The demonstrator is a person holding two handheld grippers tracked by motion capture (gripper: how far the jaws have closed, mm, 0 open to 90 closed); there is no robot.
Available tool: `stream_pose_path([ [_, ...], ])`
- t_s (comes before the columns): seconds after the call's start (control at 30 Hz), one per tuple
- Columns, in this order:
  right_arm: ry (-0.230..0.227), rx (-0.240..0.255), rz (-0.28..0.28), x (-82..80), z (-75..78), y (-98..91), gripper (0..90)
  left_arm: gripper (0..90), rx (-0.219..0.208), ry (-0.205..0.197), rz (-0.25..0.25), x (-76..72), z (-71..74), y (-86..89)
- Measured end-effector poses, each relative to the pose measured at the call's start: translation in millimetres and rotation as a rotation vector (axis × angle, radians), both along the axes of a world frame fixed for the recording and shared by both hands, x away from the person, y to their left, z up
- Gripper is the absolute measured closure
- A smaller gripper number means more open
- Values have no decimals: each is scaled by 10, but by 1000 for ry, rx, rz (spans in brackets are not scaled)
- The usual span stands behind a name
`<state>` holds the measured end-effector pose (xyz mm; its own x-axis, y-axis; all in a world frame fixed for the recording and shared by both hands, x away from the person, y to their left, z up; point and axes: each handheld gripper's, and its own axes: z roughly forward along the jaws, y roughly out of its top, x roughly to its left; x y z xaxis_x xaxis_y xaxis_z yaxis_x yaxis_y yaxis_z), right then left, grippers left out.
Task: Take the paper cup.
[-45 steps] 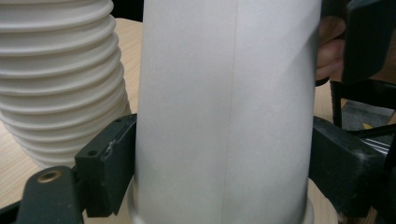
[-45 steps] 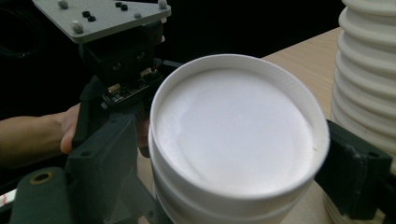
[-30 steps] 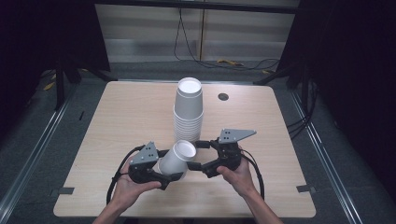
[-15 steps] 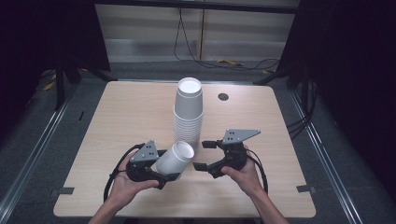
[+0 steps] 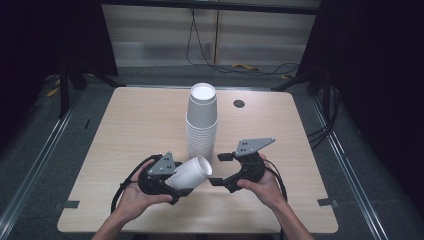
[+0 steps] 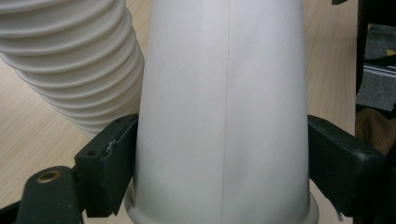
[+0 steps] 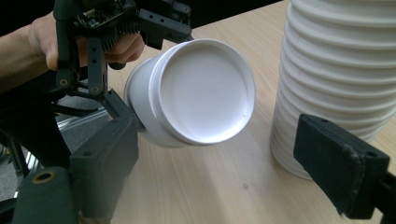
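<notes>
The paper cup (image 5: 189, 173) and the cup stack (image 5: 201, 122) are plain white; the counter (image 5: 135, 125) is pale wood grain; the fingers (image 7: 343, 170) are black.

**Both hands low over the near edge, one gripper clamped, one gaping**

The left gripper (image 5: 176, 181) is lying tilted in the person's left hand (image 5: 134, 199), its jaws pressing on a white paper cup (image 5: 191, 172) (pads flat against the cup's sides in the left gripper view). The right gripper (image 5: 220, 169) is sitting in the right hand (image 5: 261, 186), pointing toward the left one, jaws standing wide apart with nothing between them. Both forearms are entering from the bottom.
</notes>
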<state>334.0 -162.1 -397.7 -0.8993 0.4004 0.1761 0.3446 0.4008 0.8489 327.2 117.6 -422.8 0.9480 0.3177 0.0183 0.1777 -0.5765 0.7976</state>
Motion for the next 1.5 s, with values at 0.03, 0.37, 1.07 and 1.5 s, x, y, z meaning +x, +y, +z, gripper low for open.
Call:
stream_pose_path([
  [0.03, 5, -1, -1, -2, -3, 3, 145, 166, 0, -1, -1, -5, -9, -9],
  [0.37, 8, -76, 38, -15, -3, 32, 139, 178, 55, -7, -46, -7, -25, -64],
  [1.07, 53, -356, 186, 52, -70, 259, 145, 181, 168, 1, -96, -17, -33, -178],
  [1.5, 69, -426, 225, 91, -106, 361, 148, 182, 238, -6, -166, -28, -37, -316],
])
